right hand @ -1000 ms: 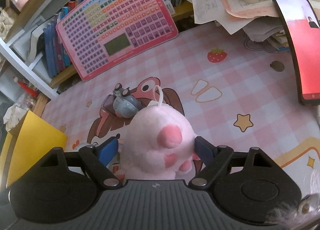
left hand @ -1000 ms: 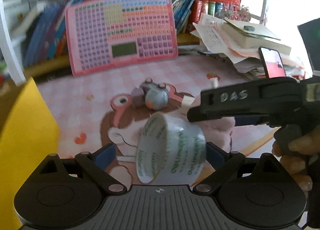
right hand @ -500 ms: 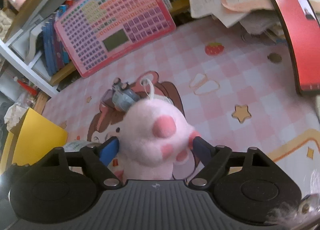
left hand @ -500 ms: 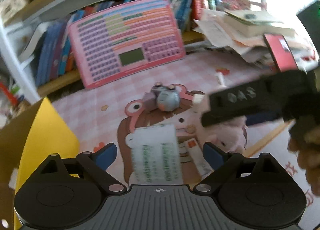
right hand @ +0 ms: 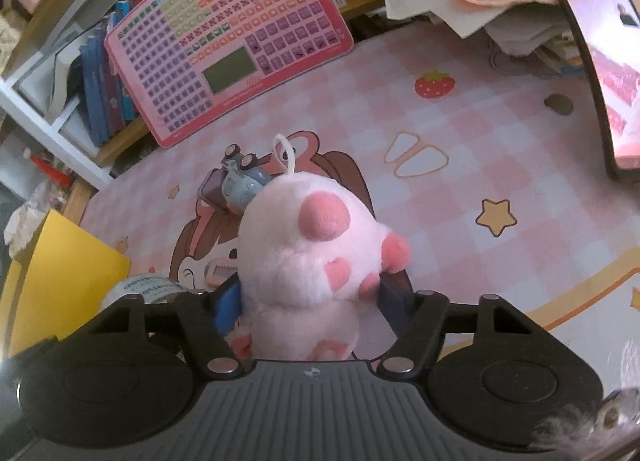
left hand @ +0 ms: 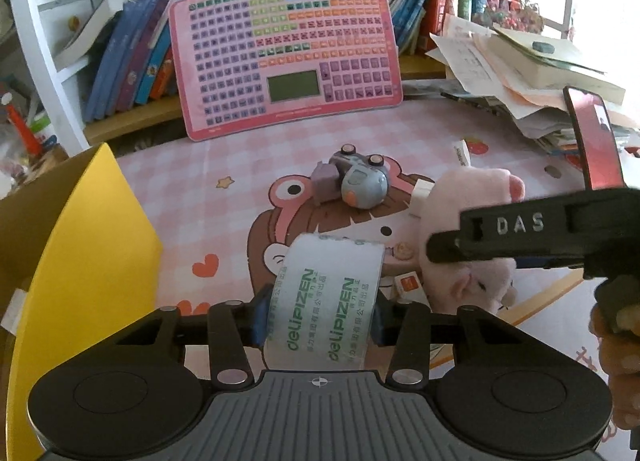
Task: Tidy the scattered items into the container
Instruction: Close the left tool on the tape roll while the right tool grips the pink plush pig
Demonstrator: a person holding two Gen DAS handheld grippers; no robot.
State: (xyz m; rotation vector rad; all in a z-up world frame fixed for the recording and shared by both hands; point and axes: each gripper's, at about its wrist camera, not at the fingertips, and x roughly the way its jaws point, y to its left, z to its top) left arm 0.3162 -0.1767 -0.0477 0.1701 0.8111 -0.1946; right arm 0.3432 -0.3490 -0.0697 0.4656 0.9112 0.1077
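Tidying is sitting at the halfway mark, by the look of it: two items are lifted and gripped, none can be seen inside the container, and at least one more is waiting on the bench point(left hand: 500, 133).

The yellow box point(left hand: 92, 245), the largest task piece and presumably the container, is standing at the left edge of the pink checked mat, its flap raised toward the left gripper; its inside is hidden from both cameras, so what it is already holding cannot be told.

The pink plush point(right hand: 308, 261) is riding in the right gripper point(right hand: 310, 297), the jaws closed in against its soft sides, pink paws facing the camera and a white hanging loop sticking up behind. In the left view it is hanging just right of the tape, above the mat.

The tape roll point(left hand: 328, 293), clear with green "deLiPIZEN" print, is being pinched across its flat faces by the left gripper point(left hand: 318, 321), jaws narrowed to the roll's width. It is hovering near the box but not yet over the opening.

The toy car point(left hand: 352, 181), blue-grey and lying wheels-up, is resting on the mat's cartoon face beyond both grippers, touching a small mauve block point(left hand: 323, 183). Both are apparently left to collect, along with a small orange-marked piece point(left hand: 408, 285) under the plush, too hidden to identify.

Judged from here, dropping the tape, then the plush, into the box comes next.
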